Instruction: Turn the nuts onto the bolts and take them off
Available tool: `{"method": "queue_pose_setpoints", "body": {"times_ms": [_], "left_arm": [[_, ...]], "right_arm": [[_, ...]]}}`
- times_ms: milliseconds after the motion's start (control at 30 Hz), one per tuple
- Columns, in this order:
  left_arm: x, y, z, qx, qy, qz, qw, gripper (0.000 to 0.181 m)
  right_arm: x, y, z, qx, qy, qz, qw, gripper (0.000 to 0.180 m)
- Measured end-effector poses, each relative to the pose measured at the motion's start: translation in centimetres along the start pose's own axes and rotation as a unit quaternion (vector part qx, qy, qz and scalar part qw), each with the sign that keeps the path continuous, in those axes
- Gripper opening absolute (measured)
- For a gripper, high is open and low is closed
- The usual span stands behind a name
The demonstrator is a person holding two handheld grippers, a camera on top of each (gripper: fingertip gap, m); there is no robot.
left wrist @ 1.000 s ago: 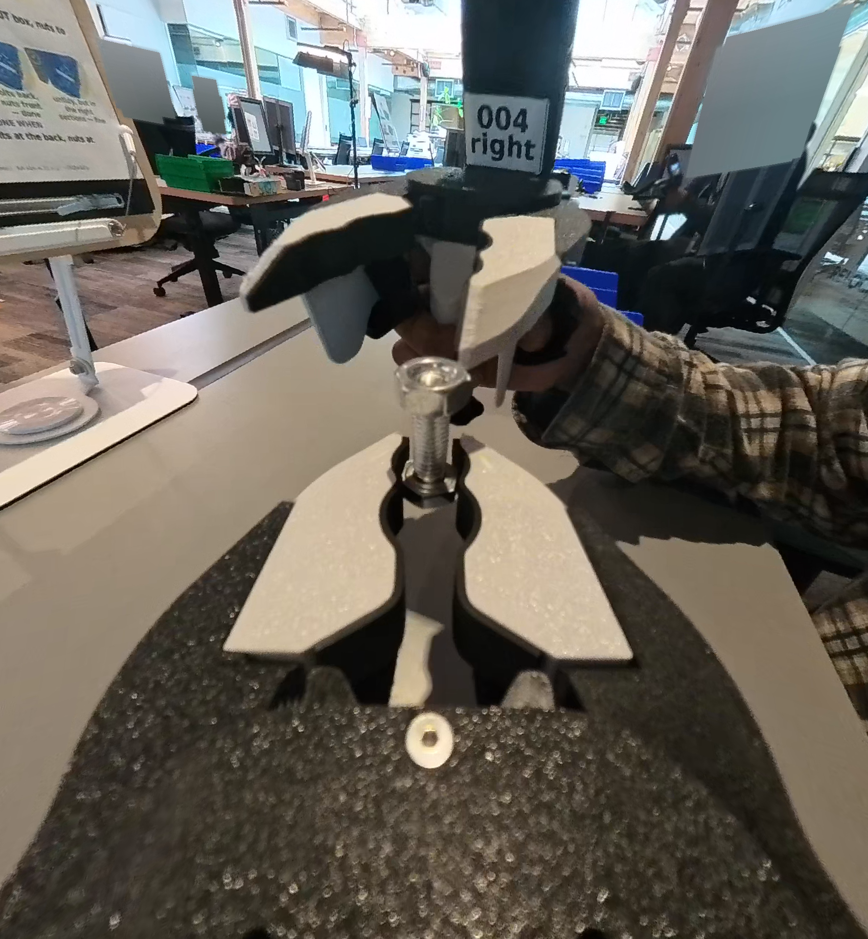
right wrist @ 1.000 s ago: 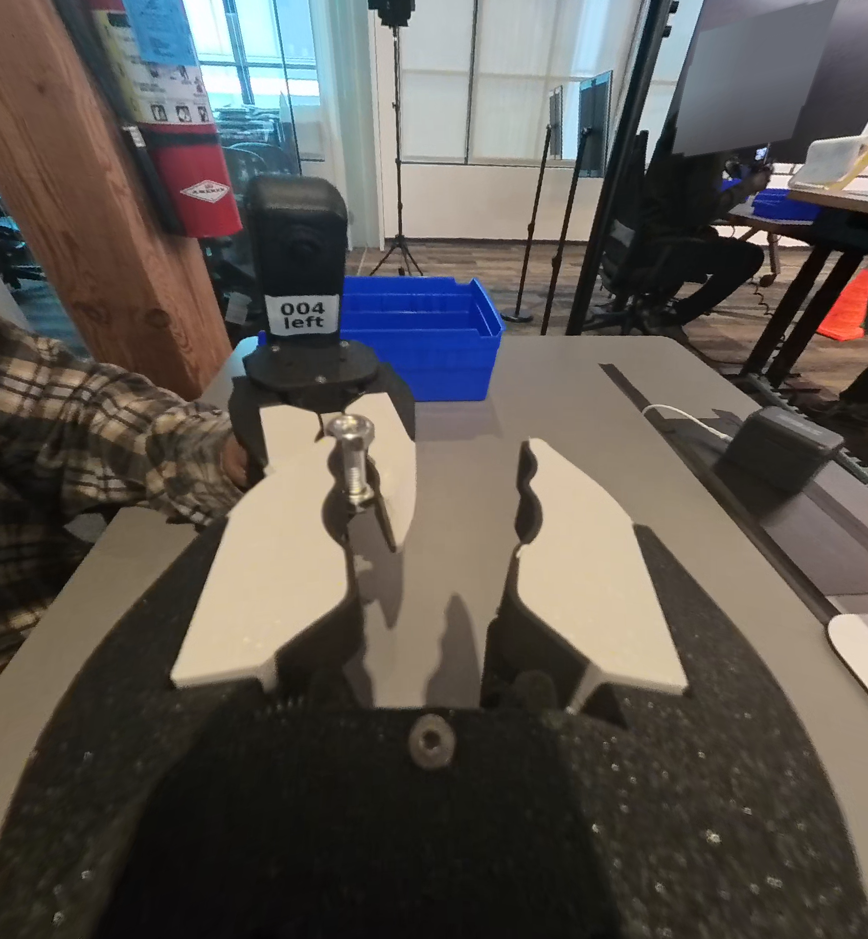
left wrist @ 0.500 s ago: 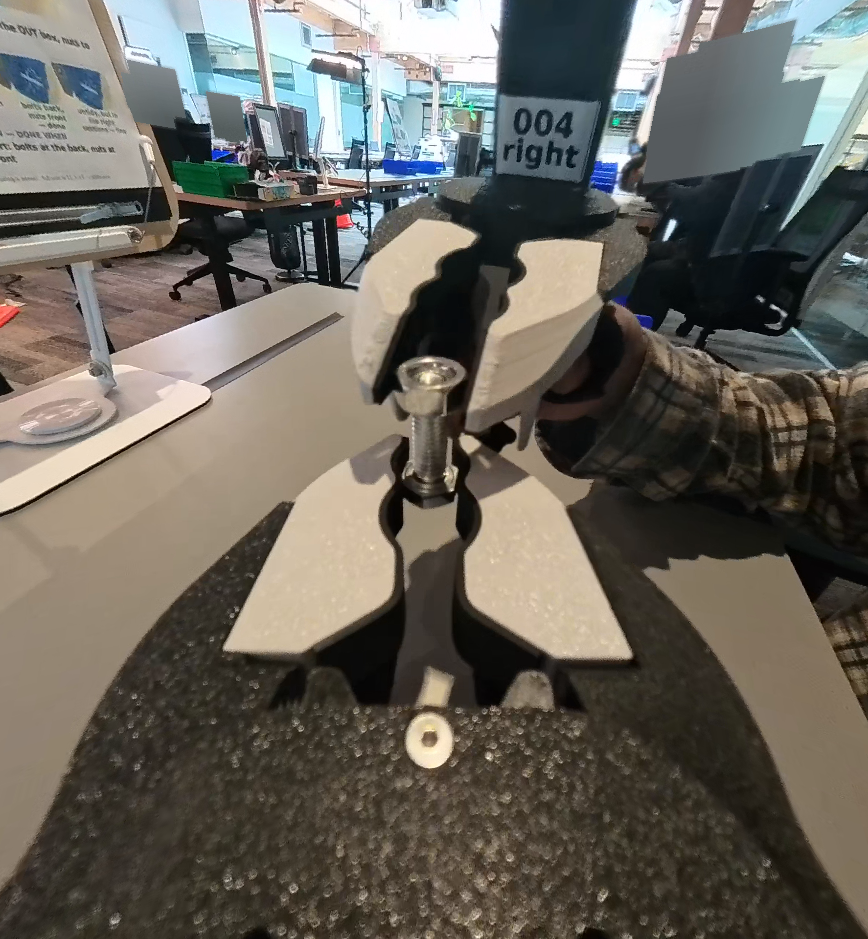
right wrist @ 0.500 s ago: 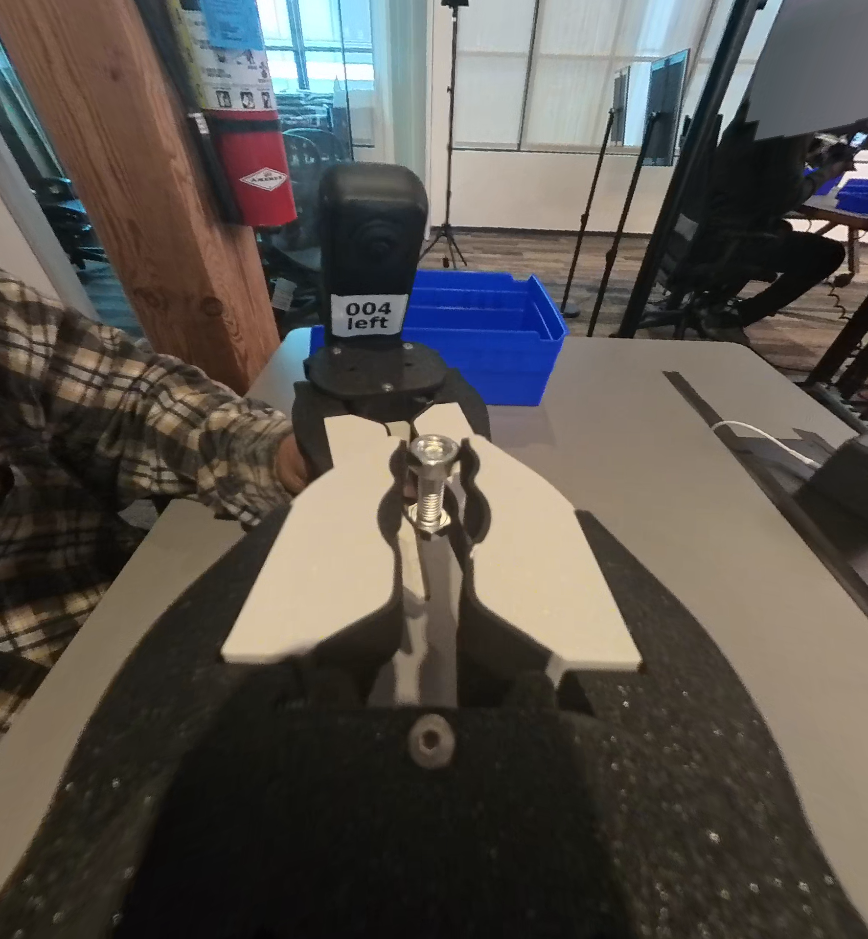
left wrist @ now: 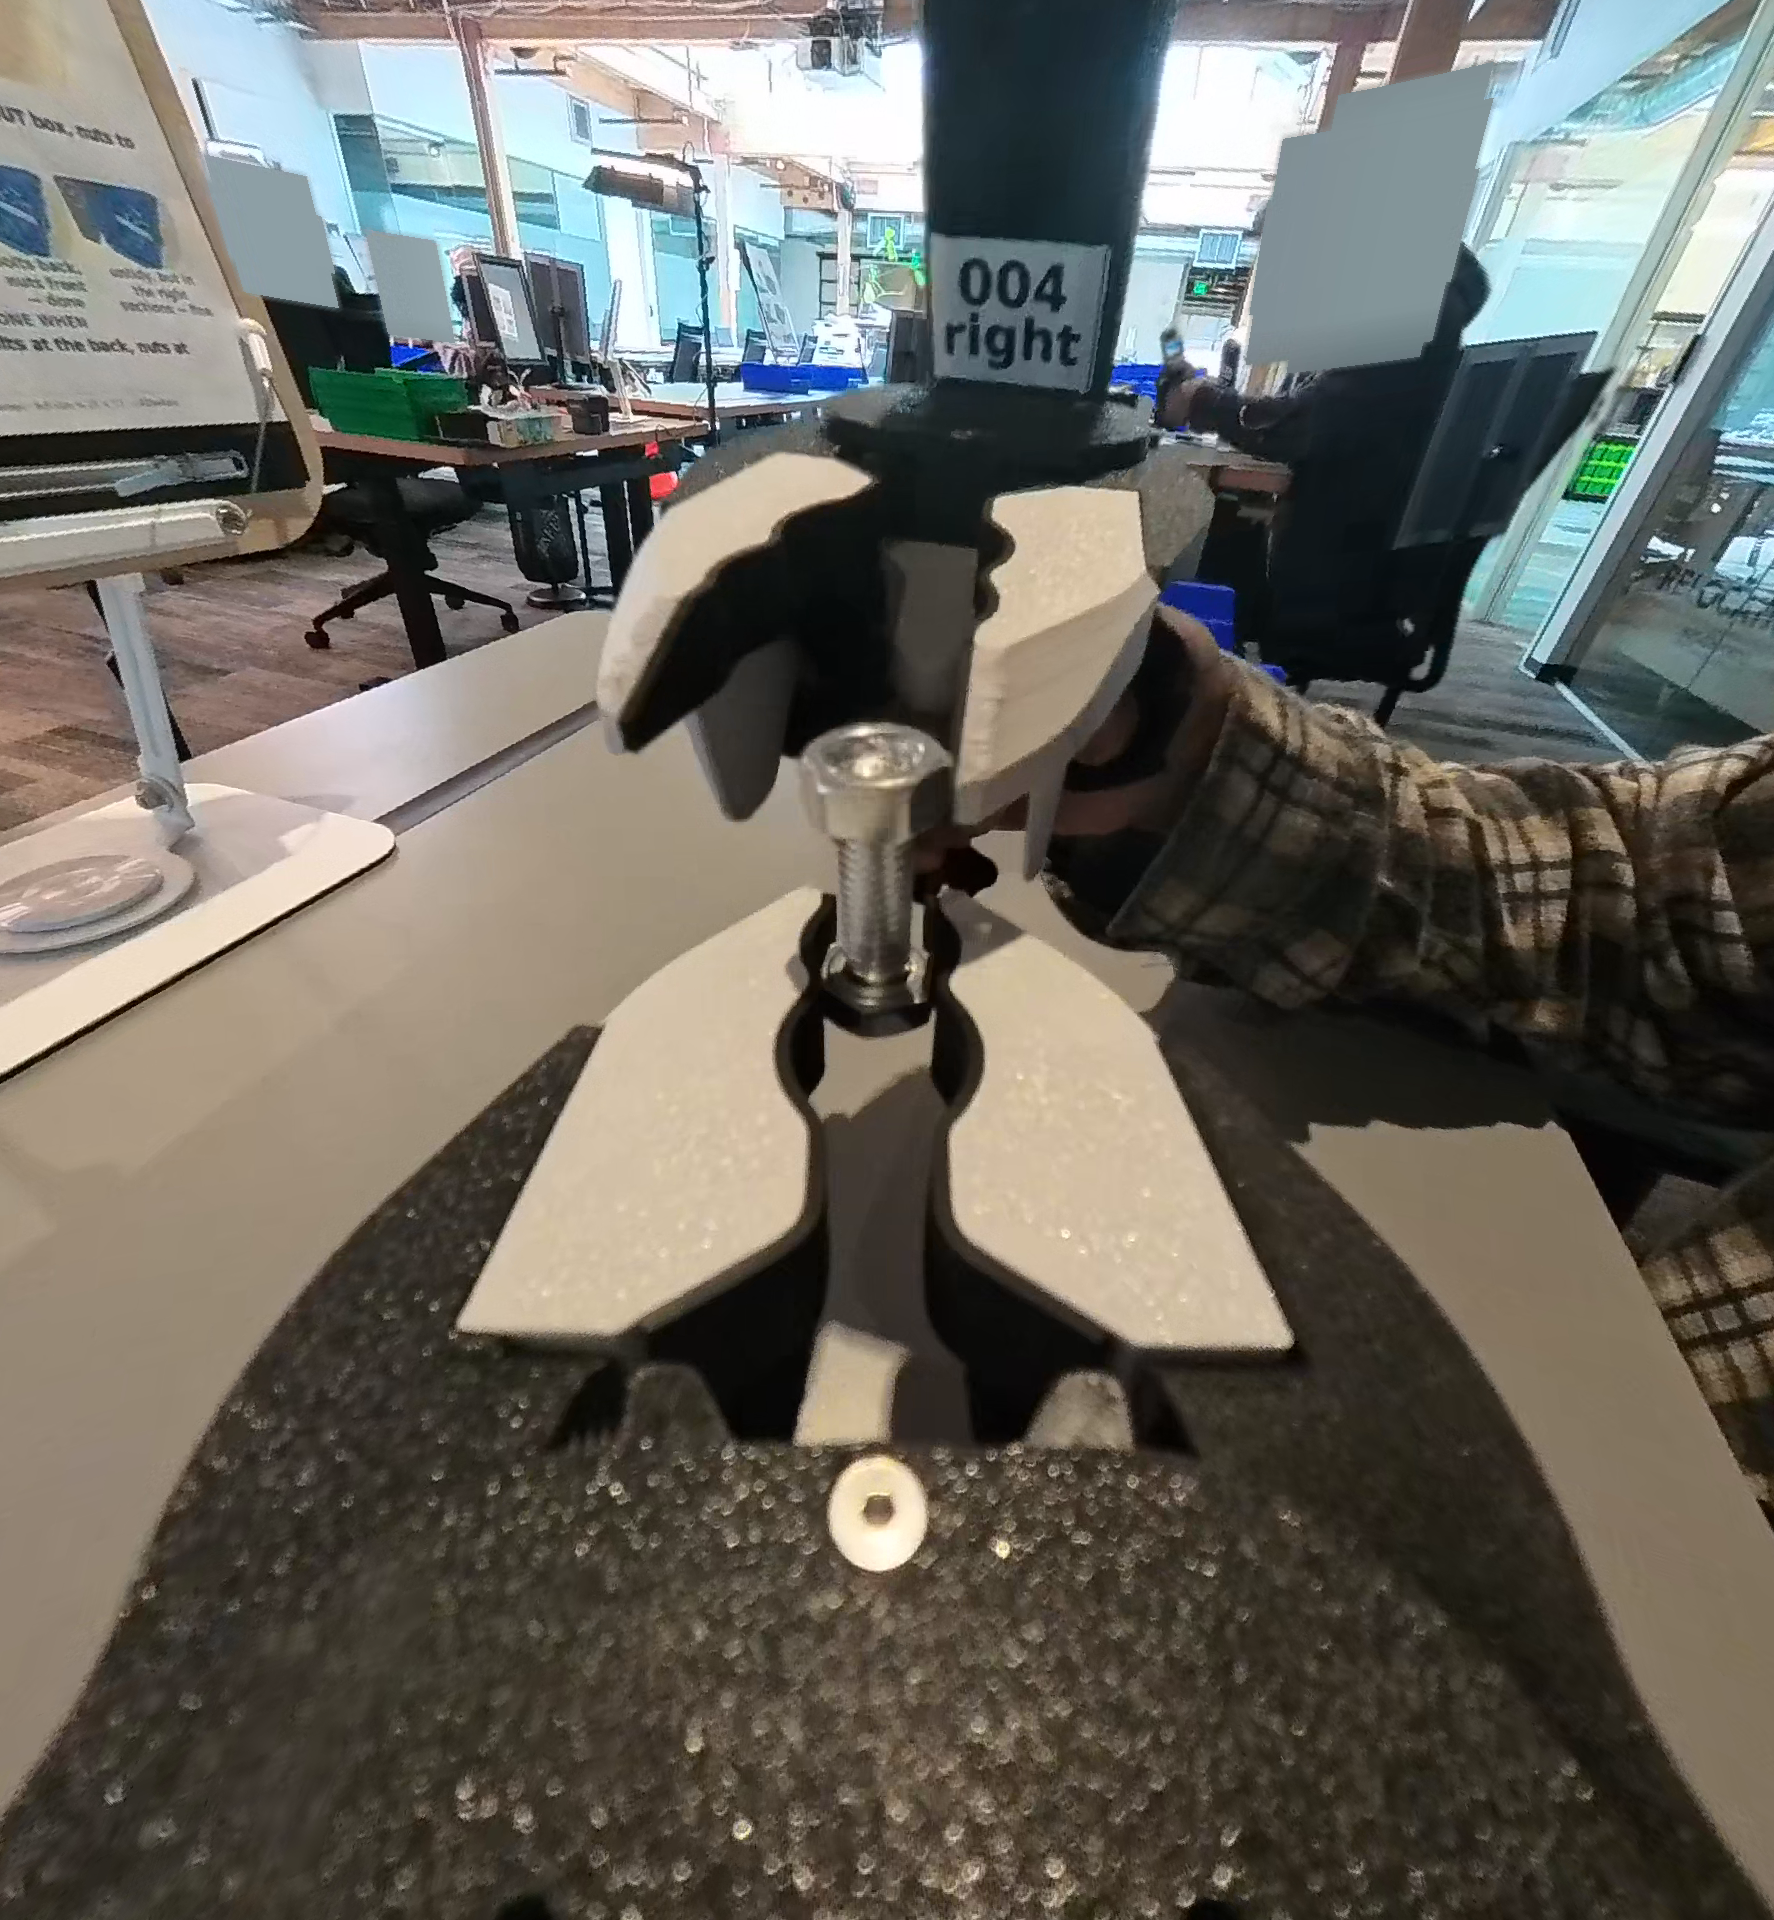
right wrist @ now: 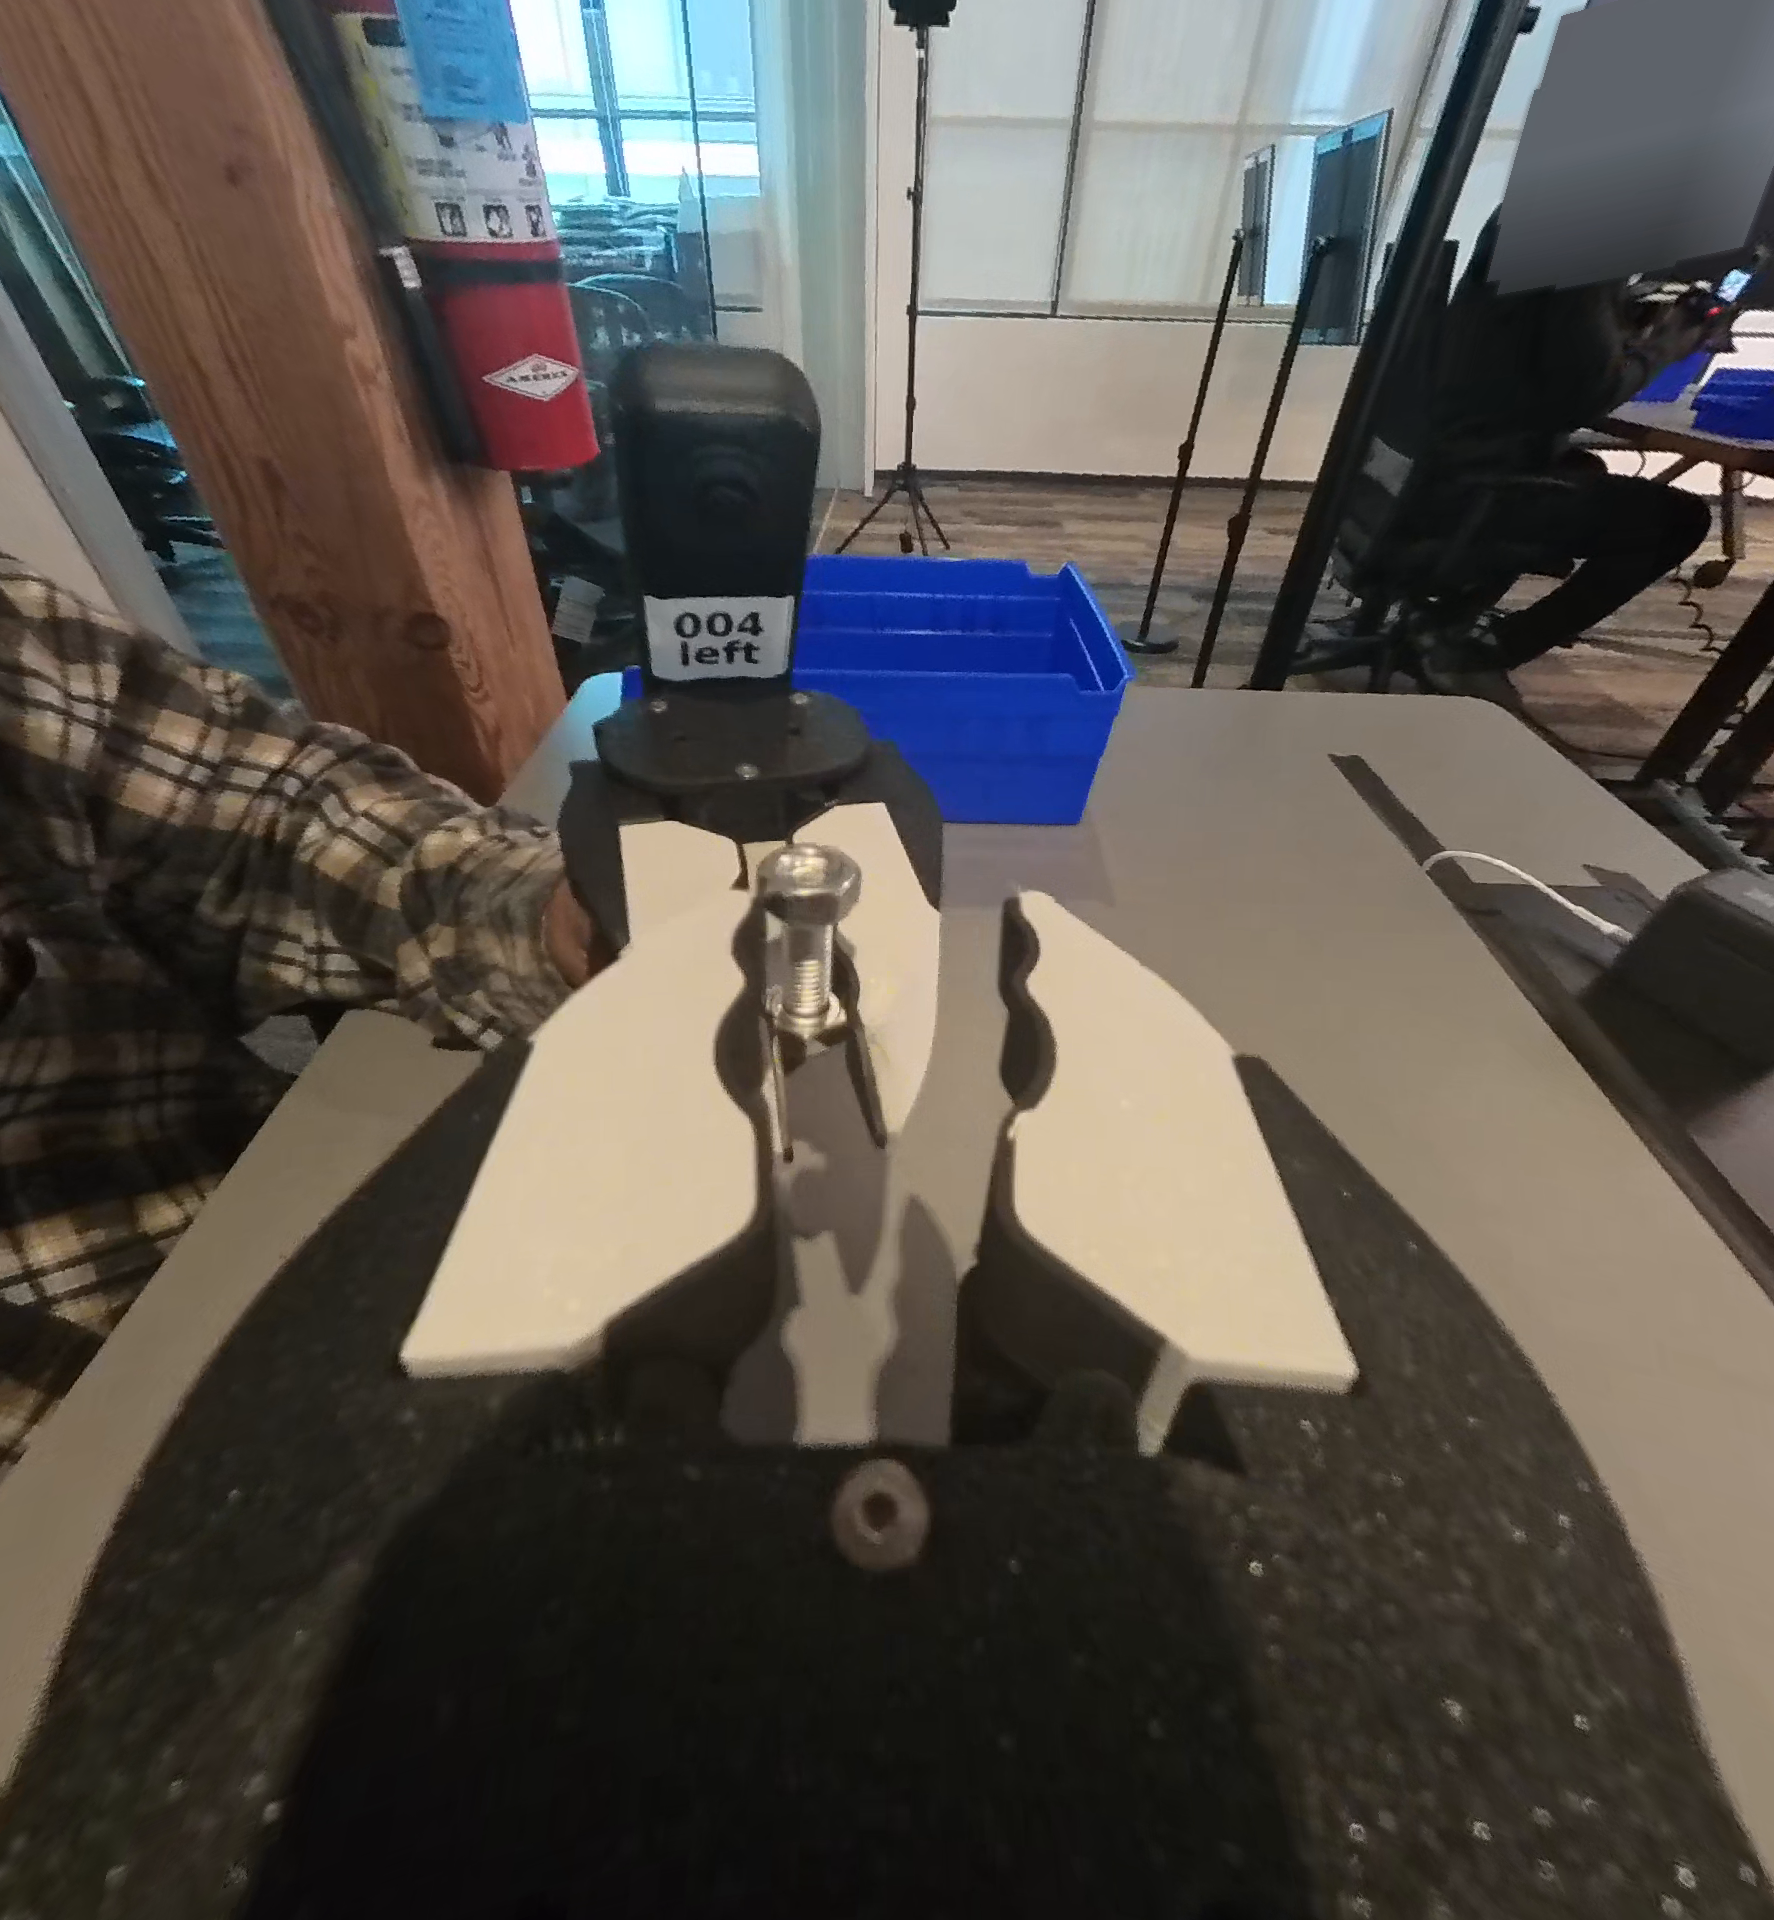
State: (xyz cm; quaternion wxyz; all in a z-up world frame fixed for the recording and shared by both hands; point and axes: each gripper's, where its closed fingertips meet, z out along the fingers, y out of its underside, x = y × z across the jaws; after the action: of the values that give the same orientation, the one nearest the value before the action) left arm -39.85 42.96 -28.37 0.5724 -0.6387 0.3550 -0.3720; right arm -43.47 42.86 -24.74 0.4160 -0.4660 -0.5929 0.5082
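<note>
A silver bolt [left wrist: 875, 862] stands upright, head up, with a nut [left wrist: 872, 992] on its lower end. My left gripper [left wrist: 875, 987] is shut on the nut and holds it above the grey table [left wrist: 343, 1091]. My right gripper [left wrist: 888, 821] faces it with its jaws open on either side of the bolt head, rolled to one side. In the right wrist view the bolt [right wrist: 808, 956] stands close to the left finger of my open right gripper [right wrist: 883, 935], and the left gripper [right wrist: 810, 1039] holds the nut [right wrist: 808, 1023]. Plaid sleeves [left wrist: 1434, 914] hold both grippers.
A blue bin [right wrist: 956, 707] stands on the table behind the left gripper. A black box with a white cable [right wrist: 1714, 977] lies at the right. An instruction board [left wrist: 83, 312] on a white base [left wrist: 187, 894] stands at the left in the left wrist view. My right fingertips sit around 4 centimetres from my left ones.
Half a second ago my right gripper was shut around the bolt head. It has now opened and rolled to one side. My left gripper keeps hold of the nut.
</note>
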Motion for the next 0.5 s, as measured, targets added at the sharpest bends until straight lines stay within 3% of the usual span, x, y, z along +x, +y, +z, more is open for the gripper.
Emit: {"method": "queue_pose_setpoints", "body": {"times_ms": [167, 500], "left_arm": [[0.0, -0.2, -0.1, 0.005, -0.002, 0.003, 1.000, 0.015], [-0.2, 0.1, 0.0, -0.003, -0.009, 0.002, 1.000, 0.015]], "right_arm": [[0.7, -0.1, -0.7, -0.002, 0.020, 0.001, 1.000, 0.040], [0.5, -0.2, 0.2, -0.002, 0.031, 0.002, 1.000, 0.053]]}}
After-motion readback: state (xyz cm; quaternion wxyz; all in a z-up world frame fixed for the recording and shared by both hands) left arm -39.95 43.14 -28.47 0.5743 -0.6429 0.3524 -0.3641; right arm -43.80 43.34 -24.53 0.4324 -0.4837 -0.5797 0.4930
